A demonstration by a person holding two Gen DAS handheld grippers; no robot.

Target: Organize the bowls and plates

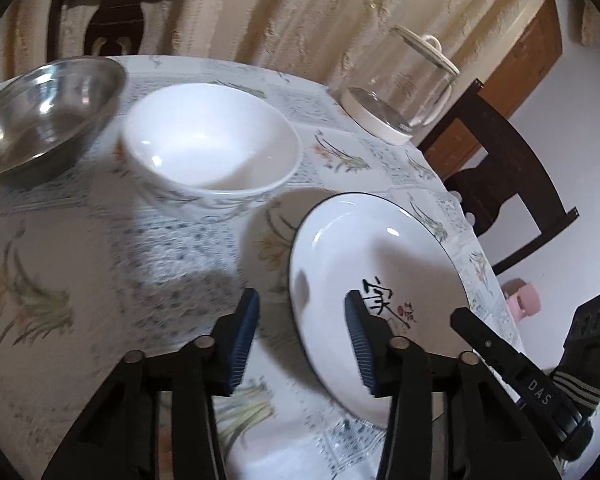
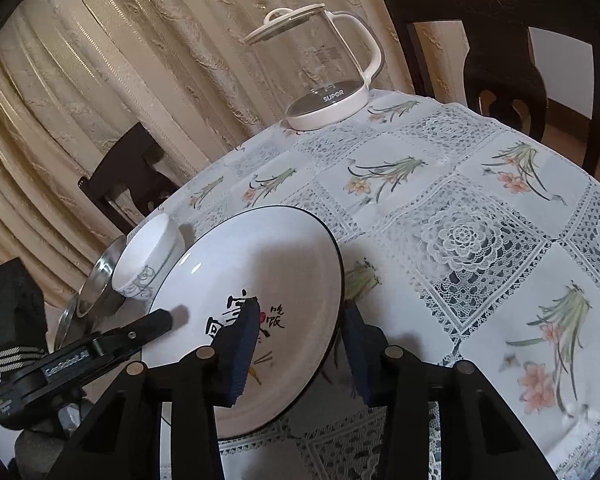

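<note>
Right claw (image 2: 300, 344) gapes astride plate (image 2: 244, 280) rim | left claw (image 1: 302, 344) gapes, empty | tip: seat rim deep, then squeeze.

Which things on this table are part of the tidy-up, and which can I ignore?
Job items:
white plate with black rim and calligraphy
white ceramic bowl
stainless steel bowl

Just lying about:
glass SUPOR kettle
dark wooden chairs
floral lace tablecloth
</note>
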